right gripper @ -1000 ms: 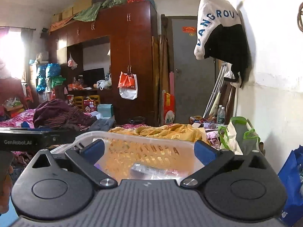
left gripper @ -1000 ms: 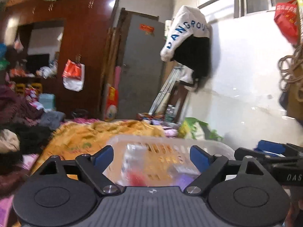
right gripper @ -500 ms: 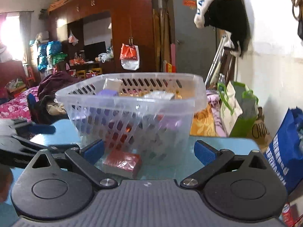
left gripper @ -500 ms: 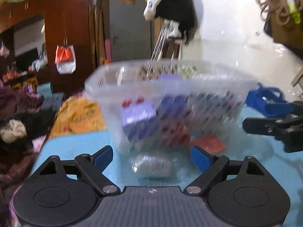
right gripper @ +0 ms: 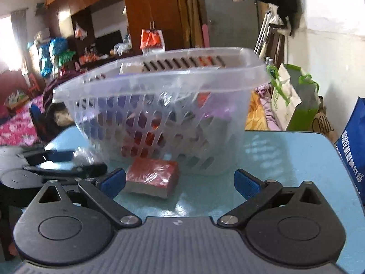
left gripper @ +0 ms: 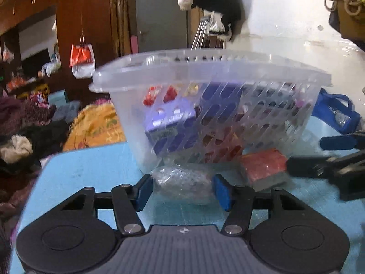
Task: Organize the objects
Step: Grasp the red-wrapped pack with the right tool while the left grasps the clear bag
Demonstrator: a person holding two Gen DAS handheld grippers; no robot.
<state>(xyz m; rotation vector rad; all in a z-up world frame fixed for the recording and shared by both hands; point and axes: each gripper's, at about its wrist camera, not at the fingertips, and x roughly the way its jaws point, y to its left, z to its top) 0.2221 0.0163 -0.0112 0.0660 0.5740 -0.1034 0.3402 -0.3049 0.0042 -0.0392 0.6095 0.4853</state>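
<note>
A clear slotted plastic basket (left gripper: 228, 73) (right gripper: 159, 77) stands on the light blue table (left gripper: 91, 166) and holds purple and red boxes. In front of it lies a clear plastic-wrapped packet (left gripper: 182, 182). My left gripper (left gripper: 183, 193) is closing its jaws on this packet, and both blue pads touch its sides. A red wrapped box (left gripper: 264, 166) (right gripper: 152, 178) rests beside it at the basket's foot. My right gripper (right gripper: 180, 182) stands wide open low over the table, with the red box just inside its left finger and untouched.
The table's right edge (right gripper: 330, 141) is close, with a blue bag (right gripper: 353, 150) and a green-and-white bag (right gripper: 294, 100) beyond it. A bed with a yellow blanket (left gripper: 95, 125) and piled clothes (left gripper: 22, 137) lies left. The wall stands behind the basket.
Both grippers have sunk from above the basket's rim to table level in front of it. The left jaws have narrowed around the clear packet. The right jaws stay wide.
</note>
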